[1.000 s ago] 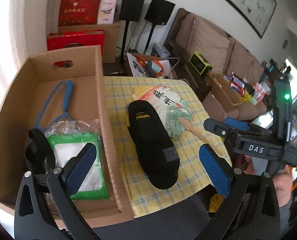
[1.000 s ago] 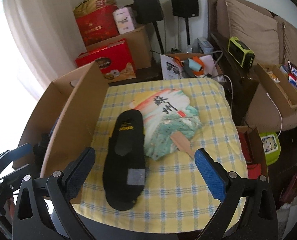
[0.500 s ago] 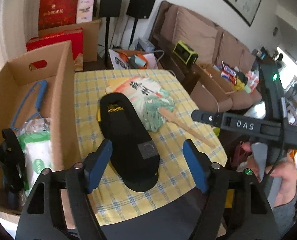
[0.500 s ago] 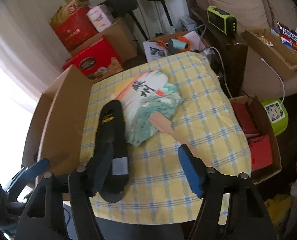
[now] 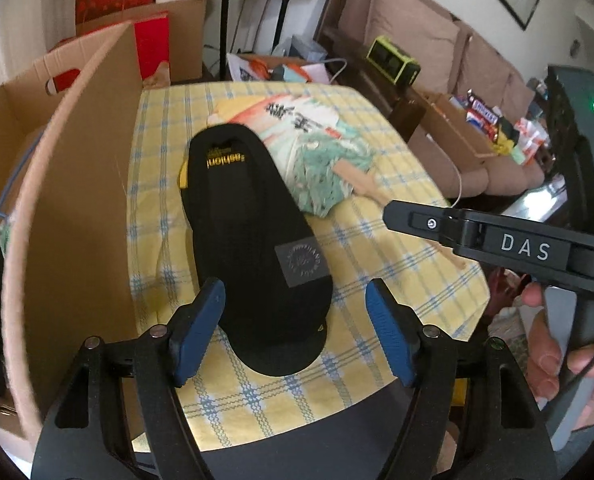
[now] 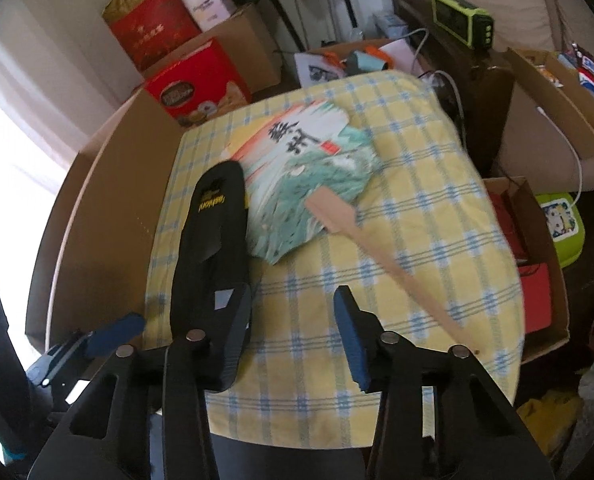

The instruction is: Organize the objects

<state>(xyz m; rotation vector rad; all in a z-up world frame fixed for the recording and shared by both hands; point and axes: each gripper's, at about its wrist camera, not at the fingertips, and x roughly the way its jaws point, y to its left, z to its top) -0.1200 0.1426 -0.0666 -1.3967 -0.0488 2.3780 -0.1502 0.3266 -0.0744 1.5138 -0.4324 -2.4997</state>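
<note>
A black insole (image 5: 253, 248) lies lengthwise on the yellow checked tablecloth (image 5: 397, 292), next to a paper fan (image 6: 309, 168) with a wooden handle (image 6: 377, 256). My left gripper (image 5: 293, 332) hangs open over the insole's heel end, one blue pad on each side and neither touching it. My right gripper (image 6: 293, 328) has its jaws closing over bare cloth, with nothing between them. Its left finger covers the insole's heel edge, and the fan handle runs past to its right. A hand holds the right gripper at the right edge of the left wrist view.
An open cardboard box (image 5: 89, 160) stands against the table's left side. Red gift boxes (image 6: 201, 80) and speaker stands are behind the table. A sofa (image 5: 417, 40) and open boxes of snacks (image 5: 481, 120) lie to the right. A floor box (image 6: 533, 264) sits beside the table.
Both grippers have sunk toward the table and their jaws have narrowed. The left one has moved from over the cardboard box to over the insole's heel.
</note>
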